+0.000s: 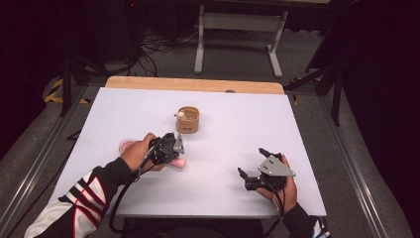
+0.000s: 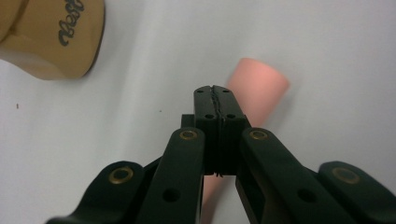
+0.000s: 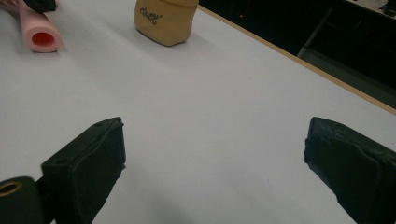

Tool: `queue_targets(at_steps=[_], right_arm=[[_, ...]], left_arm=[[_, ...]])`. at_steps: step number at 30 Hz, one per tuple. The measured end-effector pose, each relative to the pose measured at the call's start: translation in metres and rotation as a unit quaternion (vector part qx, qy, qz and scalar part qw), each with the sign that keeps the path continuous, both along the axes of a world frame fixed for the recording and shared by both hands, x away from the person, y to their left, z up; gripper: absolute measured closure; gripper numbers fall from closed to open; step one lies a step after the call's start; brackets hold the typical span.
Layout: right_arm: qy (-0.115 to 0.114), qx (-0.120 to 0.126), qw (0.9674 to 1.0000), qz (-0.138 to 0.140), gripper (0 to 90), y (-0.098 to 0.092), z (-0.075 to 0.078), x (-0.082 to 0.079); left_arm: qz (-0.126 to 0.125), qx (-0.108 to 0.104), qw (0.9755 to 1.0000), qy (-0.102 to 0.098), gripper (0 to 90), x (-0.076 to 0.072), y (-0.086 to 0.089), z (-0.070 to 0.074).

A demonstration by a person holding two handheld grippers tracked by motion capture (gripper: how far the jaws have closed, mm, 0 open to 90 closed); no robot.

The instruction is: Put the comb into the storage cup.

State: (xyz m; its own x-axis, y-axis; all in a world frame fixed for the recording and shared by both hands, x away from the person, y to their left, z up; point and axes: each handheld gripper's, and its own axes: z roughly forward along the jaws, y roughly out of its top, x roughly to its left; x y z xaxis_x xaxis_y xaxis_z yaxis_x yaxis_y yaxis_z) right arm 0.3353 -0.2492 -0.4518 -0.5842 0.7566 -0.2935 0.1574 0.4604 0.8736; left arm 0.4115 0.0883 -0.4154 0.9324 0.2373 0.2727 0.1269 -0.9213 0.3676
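Looking down from the high view, we see the left gripper [image 1: 171,148] over a pink tube [image 1: 179,163] on the white desk [image 1: 233,129], near a tan cup [image 1: 188,120]; left gripper view: jaws pressed together, empty; right gripper view: right gripper [image 3: 212,163] spread wide

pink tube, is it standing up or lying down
Lying down. The pink tube rests on its side on the white table, its open end facing the right gripper view, beneath the left gripper.
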Motion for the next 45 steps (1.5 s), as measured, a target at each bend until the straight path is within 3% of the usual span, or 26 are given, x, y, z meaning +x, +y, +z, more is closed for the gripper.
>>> queue_targets(at_steps=[3, 15, 19, 23, 26, 28, 29, 33, 38, 45], right_arm=[[0.002, -0.002, 1.0000, 0.002, 6.4, 0.001, -0.001, 0.000], [0.005, -0.010, 0.9999, 0.002, 6.5, 0.002, -0.002, 0.001], [0.007, -0.012, 0.9999, 0.002, 6.6, 0.002, -0.003, 0.001], [0.007, -0.015, 0.9999, 0.001, 6.7, 0.002, -0.003, 0.001], [0.009, -0.015, 0.9998, 0.001, 6.7, 0.002, -0.003, 0.002], [0.010, -0.015, 0.9998, 0.000, 6.7, 0.002, -0.004, 0.002], [0.009, -0.015, 0.9998, -0.001, 6.8, 0.002, -0.004, 0.002], [0.008, -0.013, 0.9999, -0.002, 6.7, 0.001, -0.003, 0.001], [0.008, -0.015, 0.9999, -0.001, 6.8, 0.002, -0.003, 0.001], [0.009, -0.019, 0.9998, 0.000, 6.8, 0.003, -0.003, 0.001]], left_arm=[[-0.001, -0.012, 0.9999, 0.001, 90.0, -0.004, -0.001, -0.001], [0.020, -0.049, 0.9986, 0.005, 90.0, 0.005, -0.010, -0.008], [0.026, -0.072, 0.9969, 0.016, 90.0, 0.006, -0.012, -0.012], [0.026, -0.081, 0.9961, 0.025, 90.0, 0.006, -0.012, -0.013], [0.027, -0.073, 0.9962, 0.039, 90.0, 0.008, -0.012, -0.017], [0.017, -0.053, 0.9972, 0.051, 90.0, 0.007, -0.015, -0.028], [0.019, -0.058, 0.9971, 0.045, 90.0, 0.003, -0.013, -0.029], [0.015, -0.066, 0.9964, 0.052, 90.0, -0.004, -0.005, -0.030], [0.019, -0.086, 0.9944, 0.058, 90.0, -0.019, 0.017, -0.032], [0.027, -0.081, 0.9945, 0.061, 90.0, -0.040, 0.043, -0.033]])
